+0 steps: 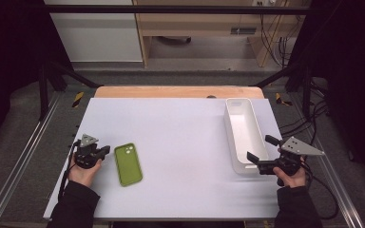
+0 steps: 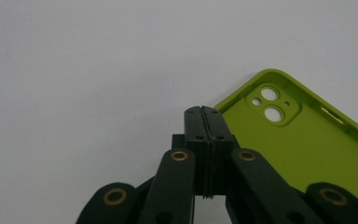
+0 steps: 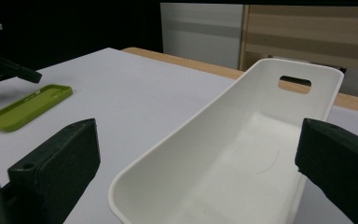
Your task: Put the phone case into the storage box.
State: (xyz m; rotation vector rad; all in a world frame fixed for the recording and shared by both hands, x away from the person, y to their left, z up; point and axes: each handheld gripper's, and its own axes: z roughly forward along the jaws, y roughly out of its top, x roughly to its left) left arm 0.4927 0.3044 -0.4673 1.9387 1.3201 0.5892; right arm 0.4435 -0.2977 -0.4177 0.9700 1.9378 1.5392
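Observation:
A lime-green phone case [image 1: 128,164] lies open side up on the white table at the front left. In the left gripper view the phone case [image 2: 303,144] shows its camera cutout. My left gripper [image 1: 104,151] is shut with nothing in it. It rests just left of the case, its joined tips [image 2: 203,113] near the case's top corner. A long white bin [image 1: 244,130] stands at the right and holds nothing. My right gripper [image 1: 262,148] is open at the bin's near end. Its jaws stand wide either side of the bin [image 3: 182,135] mouth.
The white table top [image 1: 180,137] lies on a wooden table whose far edge [image 1: 178,91] shows beyond it. Metal frame rails run along both sides. Cables lie on the floor at the right. The other gripper [image 3: 7,69] and the case [image 3: 28,106] appear far left in the right gripper view.

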